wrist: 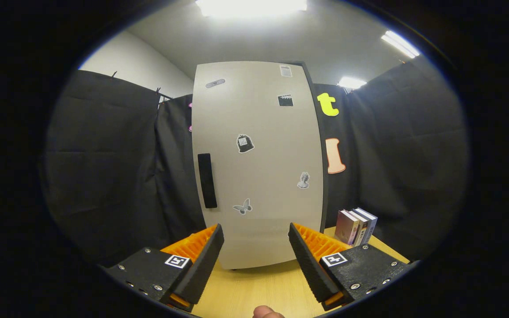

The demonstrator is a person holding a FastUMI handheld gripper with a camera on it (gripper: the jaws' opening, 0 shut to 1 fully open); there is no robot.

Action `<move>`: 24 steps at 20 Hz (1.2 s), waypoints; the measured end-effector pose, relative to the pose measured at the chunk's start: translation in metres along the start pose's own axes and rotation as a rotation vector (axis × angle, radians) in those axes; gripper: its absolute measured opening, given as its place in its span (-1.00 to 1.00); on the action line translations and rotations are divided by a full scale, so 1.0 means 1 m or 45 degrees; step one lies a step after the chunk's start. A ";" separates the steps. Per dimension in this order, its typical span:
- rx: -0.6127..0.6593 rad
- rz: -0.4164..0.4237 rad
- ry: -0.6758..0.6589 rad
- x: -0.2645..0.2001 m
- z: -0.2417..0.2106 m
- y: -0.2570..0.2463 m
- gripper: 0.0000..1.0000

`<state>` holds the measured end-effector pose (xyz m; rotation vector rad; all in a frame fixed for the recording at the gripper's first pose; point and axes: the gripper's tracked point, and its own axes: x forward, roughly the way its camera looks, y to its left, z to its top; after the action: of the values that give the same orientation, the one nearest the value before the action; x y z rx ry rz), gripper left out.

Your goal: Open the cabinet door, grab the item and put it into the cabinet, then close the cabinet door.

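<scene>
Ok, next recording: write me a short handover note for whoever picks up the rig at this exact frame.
Tool: open, holding nothing, its fingers spread, facing the cabinet.
Cabinet door: shut; its dark vertical handle sits on the door's left side, beyond the left finger.
Items: a few small boxes stand on the wooden table just right of the cabinet, beyond the right finger.
Done: nothing yet.
Left: open the door, grab an item, place it inside, close the door.
</scene>
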<state>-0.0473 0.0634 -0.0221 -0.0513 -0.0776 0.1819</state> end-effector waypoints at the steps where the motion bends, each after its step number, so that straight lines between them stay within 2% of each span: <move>1: 0.000 0.000 -0.001 -0.001 0.000 0.000 0.85; 24: 0.018 0.017 0.025 0.010 -0.009 0.019 0.86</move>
<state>-0.0401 0.0832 -0.0310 -0.0396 -0.0564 0.1955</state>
